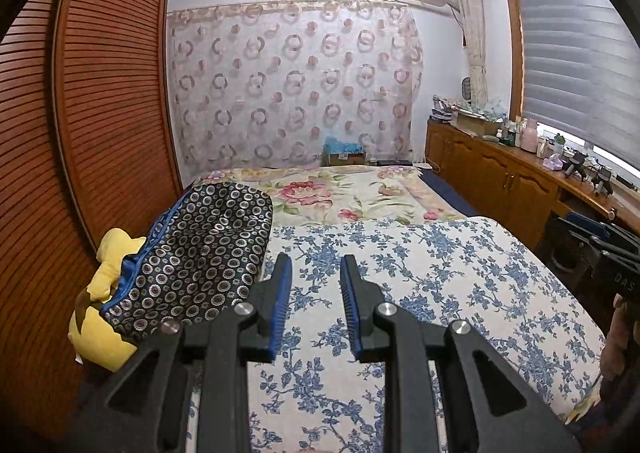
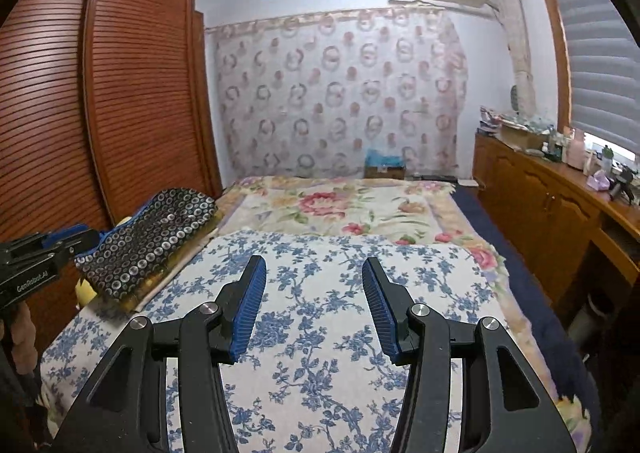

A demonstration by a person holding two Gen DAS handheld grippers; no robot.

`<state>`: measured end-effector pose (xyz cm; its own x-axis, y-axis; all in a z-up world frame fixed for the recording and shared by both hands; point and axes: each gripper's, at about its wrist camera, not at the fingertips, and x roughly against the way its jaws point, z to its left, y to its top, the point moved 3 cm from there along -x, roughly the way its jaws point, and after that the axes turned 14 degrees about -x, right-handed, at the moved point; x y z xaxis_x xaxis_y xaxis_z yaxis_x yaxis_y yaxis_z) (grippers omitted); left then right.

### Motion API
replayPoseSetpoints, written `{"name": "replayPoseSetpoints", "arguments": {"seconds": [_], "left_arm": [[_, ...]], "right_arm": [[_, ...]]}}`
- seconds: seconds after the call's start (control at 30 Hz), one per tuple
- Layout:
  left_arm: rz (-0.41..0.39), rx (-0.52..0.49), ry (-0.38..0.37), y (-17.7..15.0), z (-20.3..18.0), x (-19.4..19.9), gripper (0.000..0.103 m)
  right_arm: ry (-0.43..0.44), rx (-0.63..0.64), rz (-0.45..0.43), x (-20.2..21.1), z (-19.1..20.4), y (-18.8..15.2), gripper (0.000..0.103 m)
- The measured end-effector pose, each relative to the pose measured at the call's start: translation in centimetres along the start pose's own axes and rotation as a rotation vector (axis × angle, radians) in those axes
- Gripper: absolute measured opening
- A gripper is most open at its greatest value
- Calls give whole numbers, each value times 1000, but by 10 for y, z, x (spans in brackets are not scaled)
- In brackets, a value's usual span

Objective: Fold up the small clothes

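A dark garment with small ring prints and a blue edge (image 1: 200,253) lies folded at the left side of the bed, on top of a yellow plush (image 1: 108,293). It also shows in the right wrist view (image 2: 148,241). My left gripper (image 1: 316,265) is open and empty, held above the blue-flowered sheet (image 1: 440,293), just right of the garment. My right gripper (image 2: 314,269) is open and empty over the same sheet (image 2: 320,333). The left gripper's body shows at the left edge of the right wrist view (image 2: 36,261).
A louvred wooden wardrobe (image 1: 100,93) stands along the bed's left side. A pink-flowered blanket (image 1: 340,193) covers the far half of the bed. A wooden cabinet (image 1: 500,173) with bottles and clutter runs along the right under a window. A curtain (image 1: 292,85) hangs behind.
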<state>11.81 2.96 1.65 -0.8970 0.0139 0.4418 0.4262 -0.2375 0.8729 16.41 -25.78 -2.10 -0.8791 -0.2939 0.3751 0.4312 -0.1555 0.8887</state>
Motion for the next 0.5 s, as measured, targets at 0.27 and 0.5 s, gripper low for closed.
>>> {"name": "replayPoseSetpoints", "arguments": {"seconds": [0.27,0.5], "left_arm": [[-17,17,12,0,2,3,22],[-19,21,14,0,3,4,22]], "right_arm": [[-4,-13,-1,3,-6,0,51],[-1,-10,-3,2,-5,0,51]]}}
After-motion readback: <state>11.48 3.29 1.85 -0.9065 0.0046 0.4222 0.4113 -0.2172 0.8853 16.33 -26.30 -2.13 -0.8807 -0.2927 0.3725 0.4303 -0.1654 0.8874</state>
